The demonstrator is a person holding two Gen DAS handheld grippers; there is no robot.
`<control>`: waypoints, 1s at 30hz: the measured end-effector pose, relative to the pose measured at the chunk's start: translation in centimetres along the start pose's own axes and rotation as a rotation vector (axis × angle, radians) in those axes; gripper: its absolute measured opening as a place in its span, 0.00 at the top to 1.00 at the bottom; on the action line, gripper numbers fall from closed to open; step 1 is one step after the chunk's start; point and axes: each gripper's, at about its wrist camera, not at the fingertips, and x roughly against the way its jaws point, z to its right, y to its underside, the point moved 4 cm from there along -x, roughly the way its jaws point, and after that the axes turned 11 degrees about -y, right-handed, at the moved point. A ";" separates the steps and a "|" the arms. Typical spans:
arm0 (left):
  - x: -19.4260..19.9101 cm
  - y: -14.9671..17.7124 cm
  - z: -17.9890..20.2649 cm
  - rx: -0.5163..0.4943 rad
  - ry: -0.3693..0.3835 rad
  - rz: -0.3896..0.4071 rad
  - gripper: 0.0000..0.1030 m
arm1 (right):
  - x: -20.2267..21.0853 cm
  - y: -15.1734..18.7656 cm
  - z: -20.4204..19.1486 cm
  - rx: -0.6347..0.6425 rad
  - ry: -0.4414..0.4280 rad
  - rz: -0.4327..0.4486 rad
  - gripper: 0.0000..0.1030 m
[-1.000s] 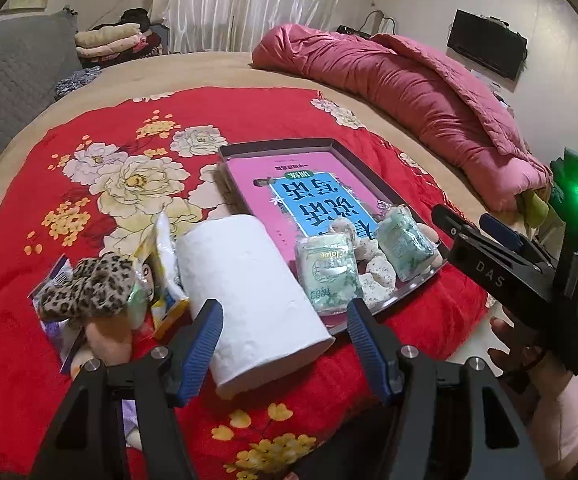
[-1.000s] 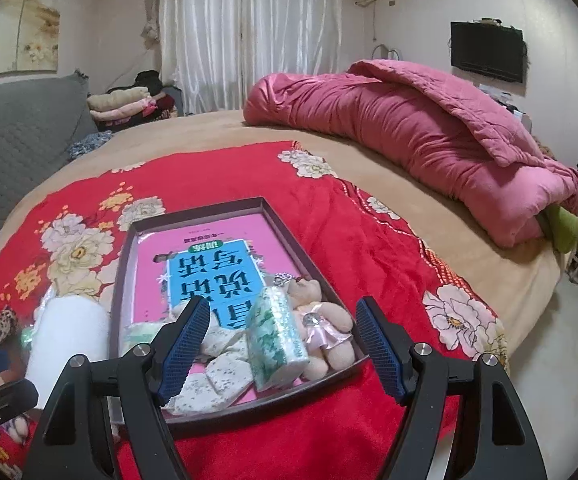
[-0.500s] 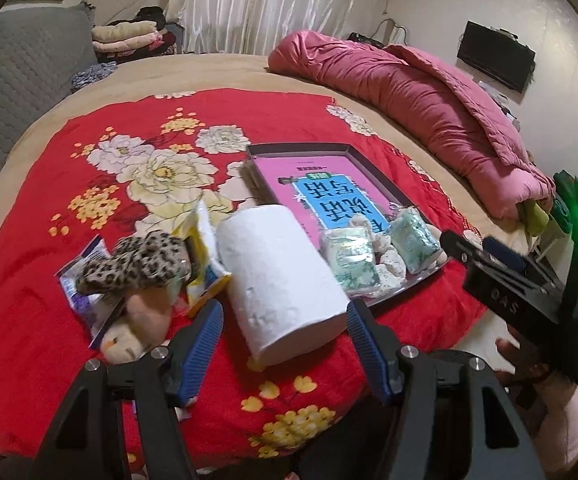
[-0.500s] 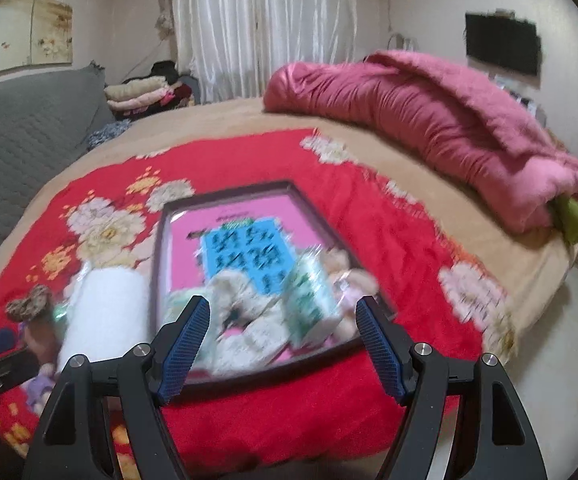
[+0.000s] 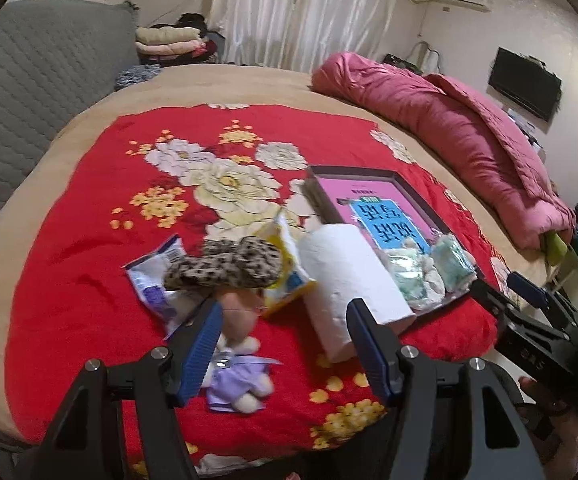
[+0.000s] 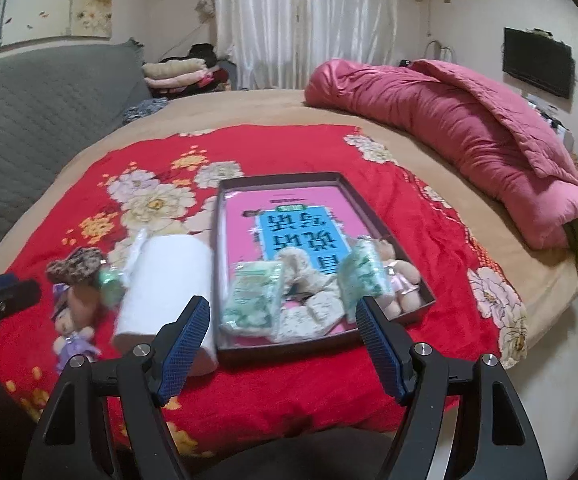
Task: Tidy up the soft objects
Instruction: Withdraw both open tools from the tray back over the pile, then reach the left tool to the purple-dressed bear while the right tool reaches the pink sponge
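Note:
A dark tray (image 6: pixel 377 209) with a pink book holds green tissue packs (image 6: pixel 253 298), a pale cloth and a small bear in pink (image 6: pixel 402 280); it also shows in the left wrist view (image 5: pixel 409 186). A white paper roll (image 5: pixel 349 276) (image 6: pixel 169 280) lies left of the tray. Left of it are a leopard-print scrunchie (image 5: pixel 225 266), a small bear in lilac (image 5: pixel 235 364), a yellow packet (image 5: pixel 287 256) and a blue-white packet (image 5: pixel 155 276). My left gripper (image 5: pixel 285 348) is open and empty, above the near edge of the red cloth. My right gripper (image 6: pixel 283 348) is open and empty, before the tray.
A red flowered cloth (image 5: pixel 89 240) covers the round bed. A rolled pink quilt (image 6: pixel 469 128) lies at the right. A grey padded headboard (image 6: pixel 29 92) is at the left. Folded clothes (image 5: pixel 169 38) and curtains stand behind. The bed's edge is right of the tray.
Both grippers have drawn back and up from the bed, so more of the red cloth shows. The left view has swung left toward the scrunchie and lilac bear. Nothing was grasped.

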 end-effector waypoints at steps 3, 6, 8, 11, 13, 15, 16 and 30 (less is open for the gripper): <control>0.2 0.1 -1.4 0.030 0.004 -0.006 0.38 | 0.4 -0.1 -1.0 0.009 -0.026 -0.001 0.26; 0.1 0.3 -2.7 0.054 -0.011 -0.018 0.38 | 0.9 -0.3 -2.3 0.031 -0.048 0.004 0.26; 0.1 0.4 -3.2 0.059 -0.019 -0.022 0.38 | 1.2 -0.3 -3.2 0.058 -0.062 0.010 0.26; 0.1 0.7 -4.0 0.072 -0.023 -0.031 0.38 | 1.6 -0.3 -4.5 0.098 -0.079 0.018 0.26; 0.2 0.8 -4.4 0.073 -0.026 -0.032 0.38 | 1.8 -0.4 -5.5 0.128 -0.092 0.025 0.26; 0.3 1.0 -4.9 0.075 -0.026 -0.030 0.38 | 1.9 -0.4 -6.4 0.159 -0.108 0.021 0.26; 0.3 1.0 -5.3 0.078 -0.029 -0.031 0.38 | 1.9 -0.3 -6.8 0.170 -0.113 0.020 0.26; -2.9 3.6 -9.8 0.145 -0.059 -0.176 0.38 | 0.7 1.0 -11.6 0.316 -0.209 -0.003 0.26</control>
